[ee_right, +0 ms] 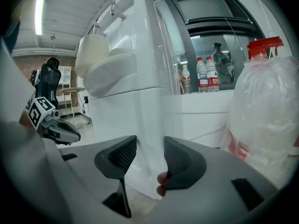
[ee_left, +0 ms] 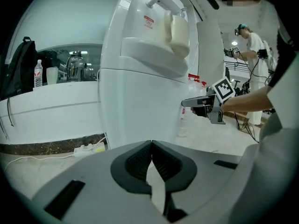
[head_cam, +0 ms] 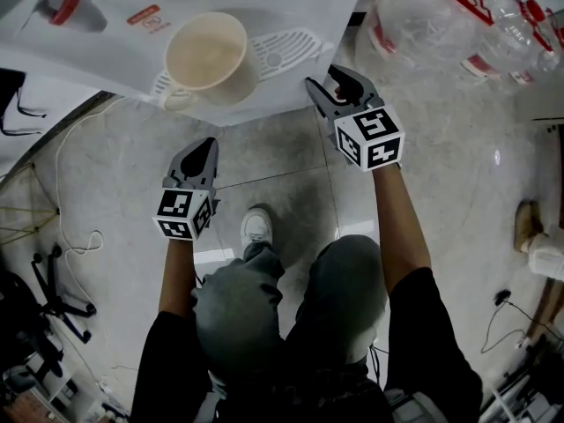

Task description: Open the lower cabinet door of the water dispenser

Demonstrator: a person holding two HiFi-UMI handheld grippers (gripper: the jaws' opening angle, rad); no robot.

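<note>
Your right tool [ee_right: 148, 150] gapes round the door edge [ee_right: 145, 122] – not gripping; close squarely, pull out level. Left tool [ee_left: 152, 143] closed, empty.

Head view dim, glint on floor [head_cam: 496, 157] at 3 o'clock | gripper views fisheye, dark corners | strip light [ee_right: 39, 15] blown out at 10 o'clock

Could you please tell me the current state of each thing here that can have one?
Lower cabinet door: looks closed.
Left gripper: jaws shut, empty.
Right gripper: jaws open, astride the water dispenser's front corner.
Cup: upright on the drip tray.
Large bottle: capped.
</note>
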